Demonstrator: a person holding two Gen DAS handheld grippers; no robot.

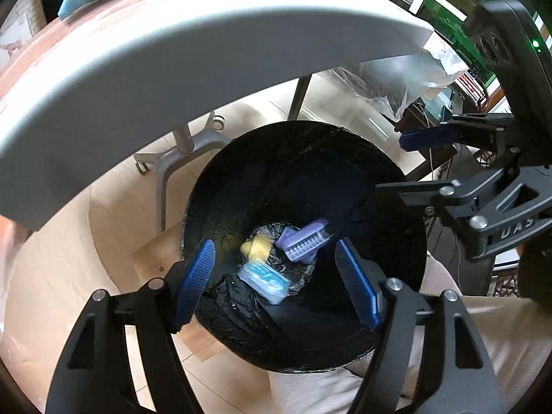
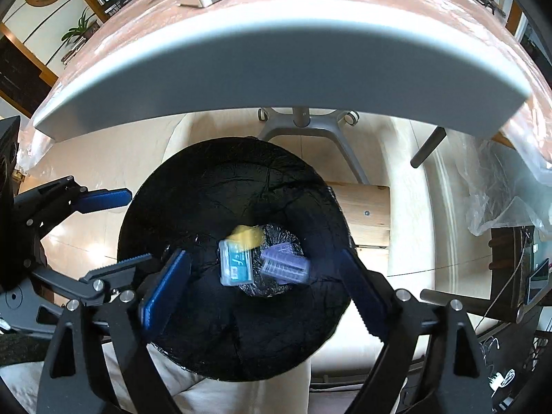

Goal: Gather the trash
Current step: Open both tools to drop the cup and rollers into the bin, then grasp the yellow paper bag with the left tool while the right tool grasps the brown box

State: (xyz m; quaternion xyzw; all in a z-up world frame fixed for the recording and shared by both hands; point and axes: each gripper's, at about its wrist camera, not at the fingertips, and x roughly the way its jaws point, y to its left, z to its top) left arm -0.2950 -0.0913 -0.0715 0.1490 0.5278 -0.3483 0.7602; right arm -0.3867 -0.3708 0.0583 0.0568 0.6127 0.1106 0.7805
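Hung under the table (image 2: 276,51), over the black-lined bin (image 1: 241,179). Left gripper (image 1: 276,276) and right gripper (image 2: 262,293) spread wide, empty. Down at the bottom: purple box (image 2: 284,265), teal pack (image 2: 236,265), blurred yellow scrap (image 2: 246,234), perhaps falling. Best kept centred over the mouth, then lifted clear of the rim.

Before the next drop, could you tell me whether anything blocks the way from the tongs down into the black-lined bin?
Nothing visible does. Both the left tongs and right tongs hang open over the bin, whose mouth is uncovered; the table edge lies beyond it.
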